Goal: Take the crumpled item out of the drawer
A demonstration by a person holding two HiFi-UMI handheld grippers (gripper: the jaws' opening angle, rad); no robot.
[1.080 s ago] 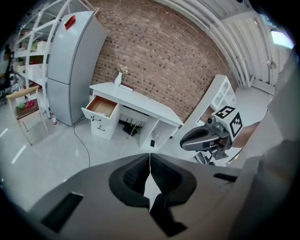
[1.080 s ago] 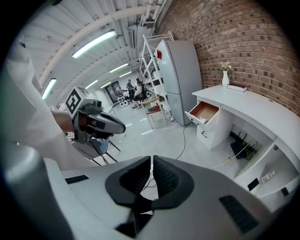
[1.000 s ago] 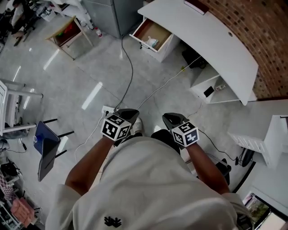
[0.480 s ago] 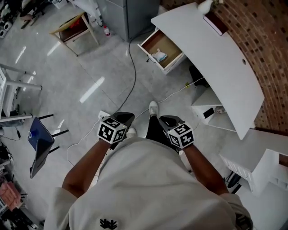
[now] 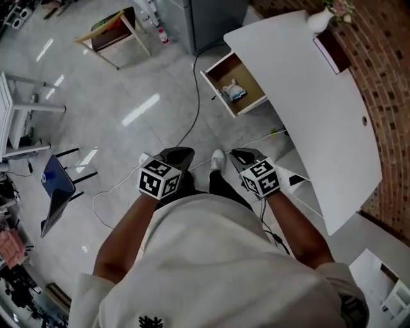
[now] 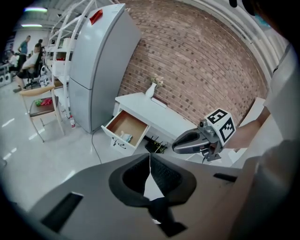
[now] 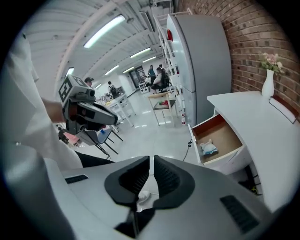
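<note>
A pale crumpled item (image 5: 234,90) lies in an open wooden drawer (image 5: 218,93) of the white desk (image 5: 301,96), ahead across the floor. The same drawer (image 6: 123,127) and item (image 6: 125,137) show small in the left gripper view. In the right gripper view the drawer (image 7: 226,131) holds the item (image 7: 208,147) at the right. My left gripper (image 5: 176,154) is held in front of my body, shut and empty, far from the drawer. Beside it, my right gripper (image 5: 242,155) has its jaws drawn together to a thin slit with nothing between them.
A grey fridge (image 6: 96,65) stands left of the desk. A cable (image 5: 192,115) runs over the floor toward the drawer. A wooden stool (image 5: 115,29) and a blue chair (image 5: 54,192) stand at the left. A vase (image 5: 320,19) sits on the desk.
The view has shifted as I walked forward: the desk and open drawer now sit nearer and more central. Both grippers stay held in front of me, jaws unchanged.
</note>
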